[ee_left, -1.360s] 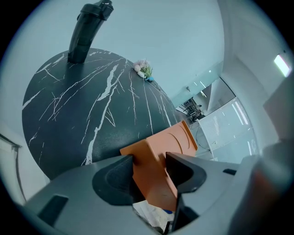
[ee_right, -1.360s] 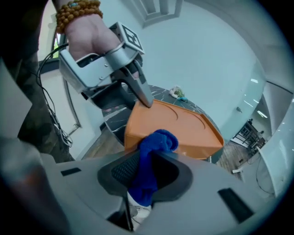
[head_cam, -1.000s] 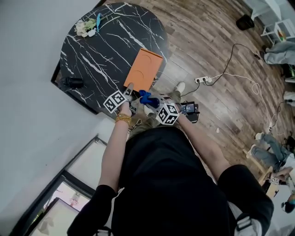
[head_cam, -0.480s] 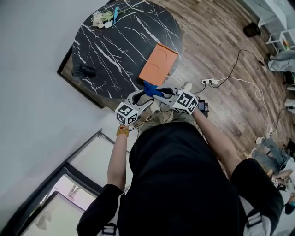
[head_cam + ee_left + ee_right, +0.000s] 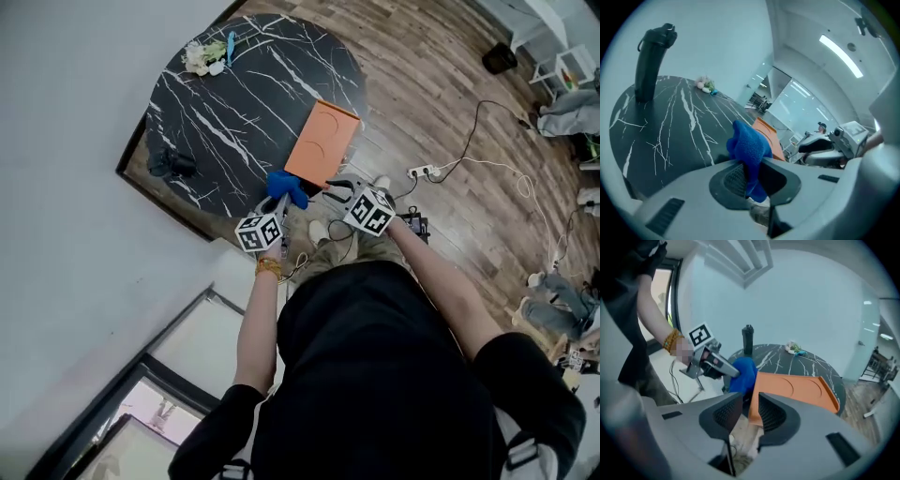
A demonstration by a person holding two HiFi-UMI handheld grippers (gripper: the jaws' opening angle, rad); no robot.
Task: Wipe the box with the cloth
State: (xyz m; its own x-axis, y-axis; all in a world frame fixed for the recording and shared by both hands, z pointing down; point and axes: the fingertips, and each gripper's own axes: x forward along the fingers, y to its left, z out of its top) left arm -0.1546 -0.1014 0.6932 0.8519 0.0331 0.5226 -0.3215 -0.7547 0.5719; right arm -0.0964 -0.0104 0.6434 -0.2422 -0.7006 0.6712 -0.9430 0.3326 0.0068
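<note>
Left tongs (image 5: 750, 172) had just been closing and now pinched the blue cloth (image 5: 747, 143). The bunched cloth stood up out of the pads, with a little of it hanging below. Right tongs (image 5: 750, 409) stood with their jaws spread and a clear gap between the pads. The near corner of the orange box (image 5: 797, 387) showed in that gap, but I could not tell whether it touched either pad.

From the head view, the box lay flat on the round black marbled table (image 5: 234, 103), at the edge nearest the person, with two round dents in its top. The cloth sat just beside the box's near left corner; contact could not be made out. A black flask (image 5: 169, 164) stood upright near the table's left edge, well apart from the box. A power strip (image 5: 417, 171) and its cables lay on the wooden floor (image 5: 441, 84).
</note>
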